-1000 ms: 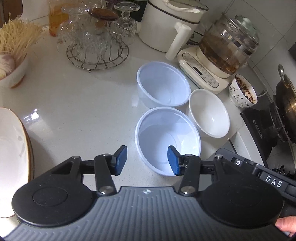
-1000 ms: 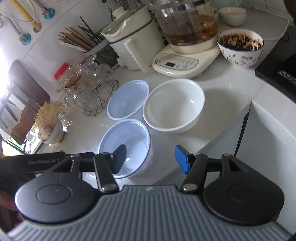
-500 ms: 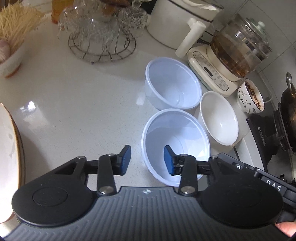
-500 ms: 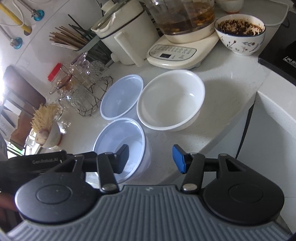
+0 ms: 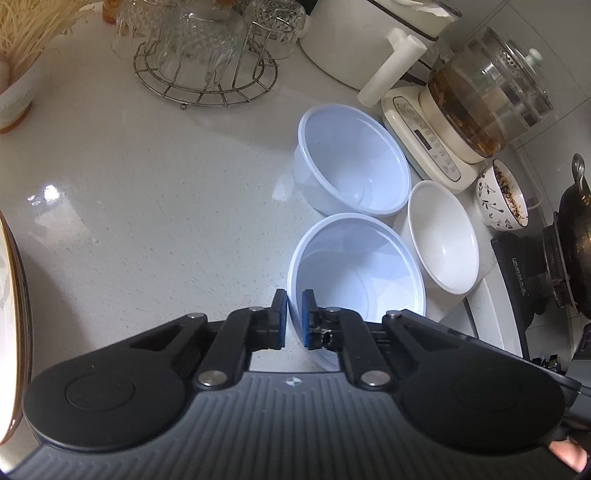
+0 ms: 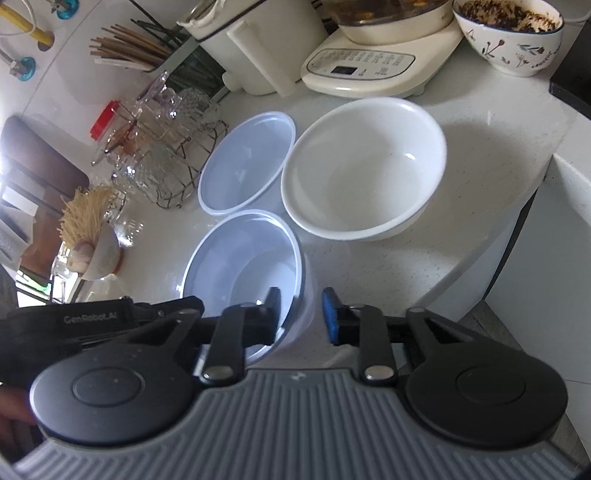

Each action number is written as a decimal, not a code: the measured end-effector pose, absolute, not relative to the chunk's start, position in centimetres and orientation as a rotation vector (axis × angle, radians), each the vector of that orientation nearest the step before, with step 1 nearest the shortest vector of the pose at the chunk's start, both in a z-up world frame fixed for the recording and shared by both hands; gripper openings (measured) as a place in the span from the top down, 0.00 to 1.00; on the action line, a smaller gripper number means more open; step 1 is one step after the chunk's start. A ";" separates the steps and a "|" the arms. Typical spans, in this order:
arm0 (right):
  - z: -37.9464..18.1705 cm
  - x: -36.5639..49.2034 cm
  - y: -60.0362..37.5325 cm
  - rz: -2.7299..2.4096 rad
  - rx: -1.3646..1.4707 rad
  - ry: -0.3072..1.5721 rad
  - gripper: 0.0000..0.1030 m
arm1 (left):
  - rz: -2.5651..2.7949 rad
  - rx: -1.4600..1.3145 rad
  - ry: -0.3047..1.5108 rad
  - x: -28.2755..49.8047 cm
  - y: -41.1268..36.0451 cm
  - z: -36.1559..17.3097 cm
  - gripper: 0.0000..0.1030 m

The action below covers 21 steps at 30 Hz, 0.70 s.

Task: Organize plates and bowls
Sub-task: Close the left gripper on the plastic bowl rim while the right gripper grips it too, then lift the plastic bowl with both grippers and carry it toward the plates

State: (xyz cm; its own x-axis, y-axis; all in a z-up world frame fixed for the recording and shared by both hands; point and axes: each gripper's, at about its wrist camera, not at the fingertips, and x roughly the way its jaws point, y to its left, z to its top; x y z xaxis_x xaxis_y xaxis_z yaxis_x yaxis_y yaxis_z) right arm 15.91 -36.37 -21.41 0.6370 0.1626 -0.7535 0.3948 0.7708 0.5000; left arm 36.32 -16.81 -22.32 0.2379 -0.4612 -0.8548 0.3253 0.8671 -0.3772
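L wrist view, left to right: plate (image 5: 11, 314) rim at far left edge, white w/ brown edge. Noodle cup (image 5: 18, 62) top left. Glass rack (image 5: 207, 55) behind, on counter (image 5: 147, 203). L gripper (image 5: 294, 319) clenched on near wall of near bowl (image 5: 354, 273): one pad outside the rim, one inside, wall pinched between. Far bowl (image 5: 351, 162) just behind it, rims touching or nearly, can't tell which. White bowl (image 5: 443, 240) just right of both, near counter edge. Kettle (image 5: 480, 92) on its base behind, patterned bowl (image 5: 502, 199) right of base, dark pot (image 5: 572, 240) on stove at far right.

R wrist view, left to right: L gripper body (image 6: 92, 321) at left, reaching into the near bowl (image 6: 243, 266). Noodle cup (image 6: 88, 236), glass rack (image 6: 159, 147), chopsticks (image 6: 125, 48) up top. Far bowl (image 6: 247, 162) behind near one. R gripper (image 6: 300, 315) released, jaws apart, straddling near bowl's right wall: left finger inside, blue right pad outside, not seen touching. White bowl (image 6: 365, 170) right of far bowl, rims just beside each other. Patterned bowl (image 6: 513, 33) top right.
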 end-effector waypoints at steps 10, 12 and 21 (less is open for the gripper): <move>-20.7 16.0 -35.6 -0.104 0.639 0.885 0.83 | -0.538 -0.158 1.217 36.0 -15.8 -21.9 0.91; -20.3 16.1 -35.4 -0.094 0.633 0.880 0.83 | -0.535 -0.158 1.211 35.8 -15.5 -21.5 0.91; -18.1 17.1 -33.8 0.004 0.604 0.848 0.83 | -0.499 -0.235 1.165 35.3 -11.7 -18.6 0.91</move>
State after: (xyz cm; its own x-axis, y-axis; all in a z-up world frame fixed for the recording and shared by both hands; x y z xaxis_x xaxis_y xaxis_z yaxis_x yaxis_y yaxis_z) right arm 17.15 -33.78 -18.11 0.6718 0.2372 -0.7018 0.2307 0.8332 0.5025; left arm 35.34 -11.73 -18.63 0.3022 -0.4907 -0.8172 0.2525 0.8679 -0.4278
